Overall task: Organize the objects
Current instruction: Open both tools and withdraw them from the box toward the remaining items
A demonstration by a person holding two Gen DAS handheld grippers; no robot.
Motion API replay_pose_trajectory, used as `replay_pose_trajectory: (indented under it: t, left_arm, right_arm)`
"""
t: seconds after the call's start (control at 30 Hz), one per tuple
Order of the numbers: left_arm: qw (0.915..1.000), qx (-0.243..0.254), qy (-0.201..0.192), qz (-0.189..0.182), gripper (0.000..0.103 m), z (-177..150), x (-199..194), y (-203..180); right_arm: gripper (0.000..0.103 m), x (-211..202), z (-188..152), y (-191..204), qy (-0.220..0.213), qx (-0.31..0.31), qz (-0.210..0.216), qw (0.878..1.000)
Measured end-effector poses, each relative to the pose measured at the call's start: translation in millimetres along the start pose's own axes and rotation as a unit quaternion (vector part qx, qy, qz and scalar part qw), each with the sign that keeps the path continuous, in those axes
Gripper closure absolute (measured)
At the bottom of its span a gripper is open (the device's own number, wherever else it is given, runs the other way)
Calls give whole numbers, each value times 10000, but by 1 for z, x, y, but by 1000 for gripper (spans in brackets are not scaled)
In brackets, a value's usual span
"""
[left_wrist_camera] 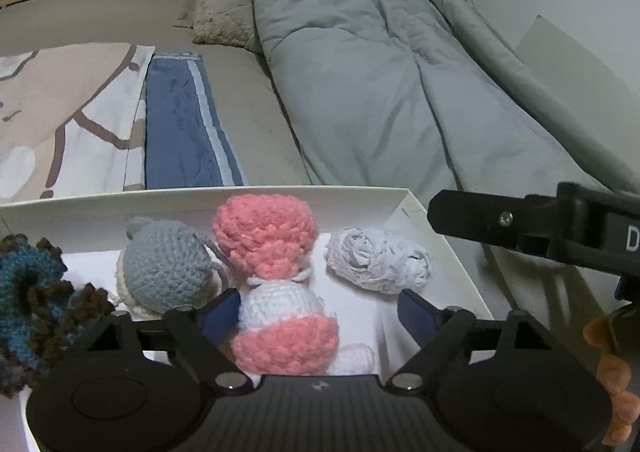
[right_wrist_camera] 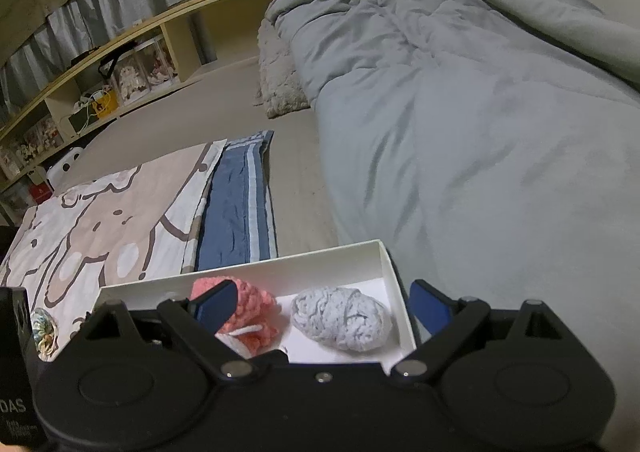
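A white box (left_wrist_camera: 200, 196) lies on the bed. It holds a grey crochet toy (left_wrist_camera: 168, 268), a pink and white crochet doll (left_wrist_camera: 280, 292) and a pale blue yarn ball (left_wrist_camera: 376, 260). A teal and brown crochet piece (left_wrist_camera: 32, 292) hangs over the box's left edge. My left gripper (left_wrist_camera: 316, 312) is open, and the doll lies between its fingers with a gap on the right side. My right gripper (right_wrist_camera: 324, 306) is open above the box (right_wrist_camera: 280, 256), astride the yarn ball (right_wrist_camera: 344, 320) without touching it. Its left finger covers part of the doll (right_wrist_camera: 256, 312).
A grey duvet (left_wrist_camera: 380, 72) fills the bed's right side, with a beige cushion (left_wrist_camera: 224, 0) beyond it. A folded blue striped cloth (left_wrist_camera: 180, 124) and a patterned beige cloth (left_wrist_camera: 60, 112) lie behind the box. Wooden shelves (right_wrist_camera: 132, 64) stand at the back left.
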State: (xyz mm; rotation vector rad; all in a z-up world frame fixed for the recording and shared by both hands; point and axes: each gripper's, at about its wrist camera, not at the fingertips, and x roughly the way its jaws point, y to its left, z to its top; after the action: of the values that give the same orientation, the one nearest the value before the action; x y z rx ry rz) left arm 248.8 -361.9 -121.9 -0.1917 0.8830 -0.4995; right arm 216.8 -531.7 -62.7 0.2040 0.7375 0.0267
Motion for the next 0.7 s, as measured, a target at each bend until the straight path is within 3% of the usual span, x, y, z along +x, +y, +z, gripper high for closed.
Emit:
replay_pose_trajectory:
  t: [0.4, 0.7]
  left_arm:
    - [9994, 271, 38, 234, 2, 3, -50, -10]
    - [9988, 433, -64, 225, 0, 0, -97, -12]
  right_arm:
    - [8, -39, -5, 6, -86, 57, -51, 9999]
    - [5, -79, -12, 17, -254, -13, -126, 9996]
